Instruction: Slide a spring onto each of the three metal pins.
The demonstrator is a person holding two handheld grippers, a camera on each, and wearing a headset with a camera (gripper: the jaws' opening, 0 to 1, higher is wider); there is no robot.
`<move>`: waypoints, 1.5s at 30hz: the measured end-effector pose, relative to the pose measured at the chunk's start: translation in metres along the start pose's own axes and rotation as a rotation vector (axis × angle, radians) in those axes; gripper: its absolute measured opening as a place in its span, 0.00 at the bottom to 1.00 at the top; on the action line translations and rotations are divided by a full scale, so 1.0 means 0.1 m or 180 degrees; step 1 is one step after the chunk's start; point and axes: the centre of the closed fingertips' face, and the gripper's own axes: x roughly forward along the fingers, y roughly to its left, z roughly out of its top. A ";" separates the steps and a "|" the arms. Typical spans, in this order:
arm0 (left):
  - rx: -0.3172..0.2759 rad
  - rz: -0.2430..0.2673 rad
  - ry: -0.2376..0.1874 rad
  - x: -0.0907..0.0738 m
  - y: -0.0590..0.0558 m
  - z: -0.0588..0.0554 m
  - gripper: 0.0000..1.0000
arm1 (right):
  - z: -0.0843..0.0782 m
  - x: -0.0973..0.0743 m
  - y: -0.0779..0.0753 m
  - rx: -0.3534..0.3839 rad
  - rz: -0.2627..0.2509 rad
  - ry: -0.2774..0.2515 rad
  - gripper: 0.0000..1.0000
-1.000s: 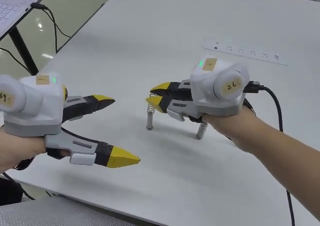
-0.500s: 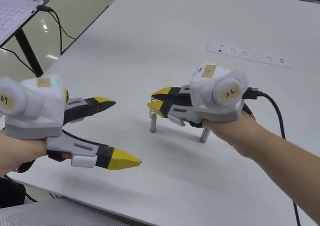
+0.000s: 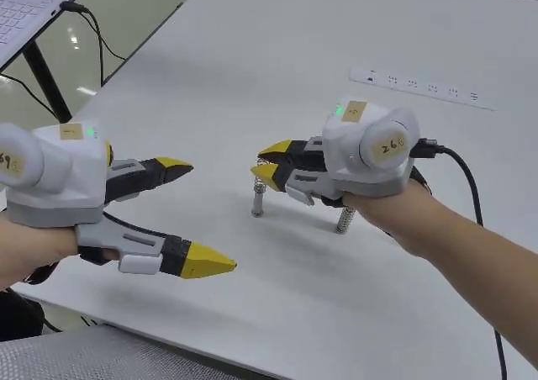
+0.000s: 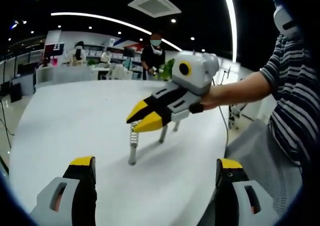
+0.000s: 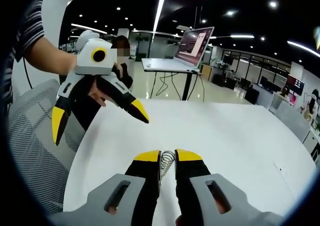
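My right gripper (image 3: 267, 161) is shut on a small metal spring (image 5: 167, 163), which sits between its yellow tips. It holds the spring at the top of an upright metal pin (image 3: 258, 202) on the white table (image 3: 277, 52). In the left gripper view the coil (image 4: 133, 132) hangs around the upper part of that pin (image 4: 131, 155), under the right gripper (image 4: 145, 118). Just under the right hand, a second pin (image 3: 345, 220) carries a spring. My left gripper (image 3: 192, 215) hovers at the left, jaws wide open and nothing in them.
A white power strip (image 3: 424, 90) lies at the far side of the table. A laptop (image 3: 21, 10) stands on a side desk at the top left, with cables (image 3: 88, 39) hanging from it. The table's near edge runs below the left gripper.
The head camera has shifted slightly. My right gripper stays on the pin with the spring. The left gripper has barely moved.
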 end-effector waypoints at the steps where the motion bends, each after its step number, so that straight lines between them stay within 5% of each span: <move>1: -0.0001 0.0001 0.0000 0.00 0.00 0.00 0.97 | 0.00 0.00 0.00 0.0002 -0.0005 0.0002 0.07; 31: -0.0047 0.0052 -0.0008 0.00 0.02 -0.05 0.96 | -0.45 0.24 0.21 -0.0066 0.0066 0.0299 0.07; 45: 0.0006 0.0049 -0.0017 0.09 0.01 0.06 0.96 | -0.24 0.04 0.13 0.0181 -0.0021 0.0101 0.16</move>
